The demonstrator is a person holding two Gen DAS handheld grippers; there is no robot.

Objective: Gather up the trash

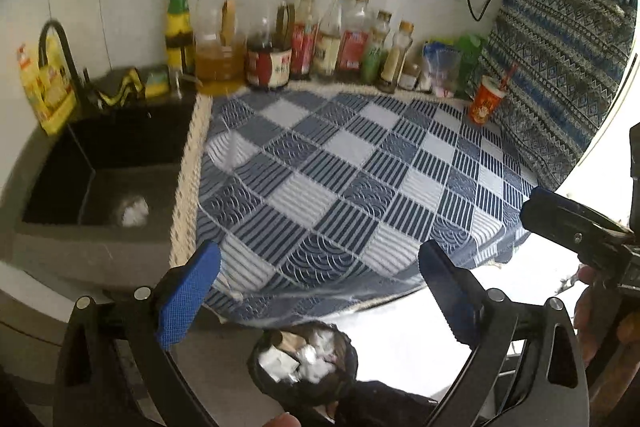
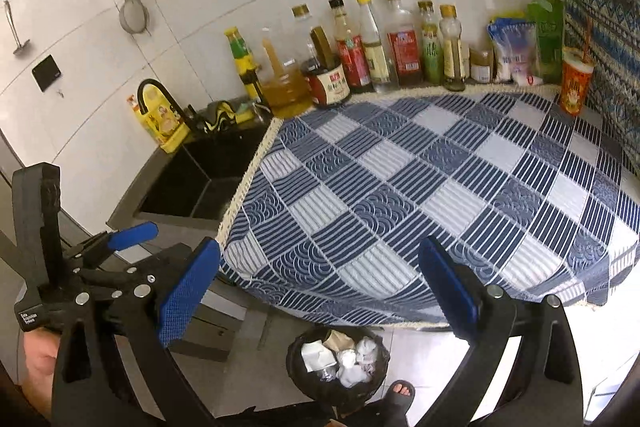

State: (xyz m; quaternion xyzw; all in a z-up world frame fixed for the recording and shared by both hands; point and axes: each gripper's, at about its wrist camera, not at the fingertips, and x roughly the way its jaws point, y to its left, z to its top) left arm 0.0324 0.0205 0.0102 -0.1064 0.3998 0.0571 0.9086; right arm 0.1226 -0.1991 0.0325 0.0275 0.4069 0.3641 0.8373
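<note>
Both the left gripper (image 1: 320, 291) and the right gripper (image 2: 320, 287) are hanging released and empty above the round black-lined trash bin (image 2: 340, 367) on the near floor, which is holding crumpled white paper. A pale wad (image 1: 134, 211), probably paper, is lying in the dark stone sink (image 1: 60, 163) at far left, while a red paper cup (image 2: 575, 87) is standing at the far right of the blue checked cloth (image 2: 440, 187). Reaching for one is likely next.

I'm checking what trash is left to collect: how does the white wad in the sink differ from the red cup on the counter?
The wad is crumpled, shapeless and white; the cup is a firm printed red cup with a straw.
The wad lies low on the sink floor; the cup stands upright on the counter's far corner, beside the patterned cloth.
Shared: neither is in the bin yet.
</note>
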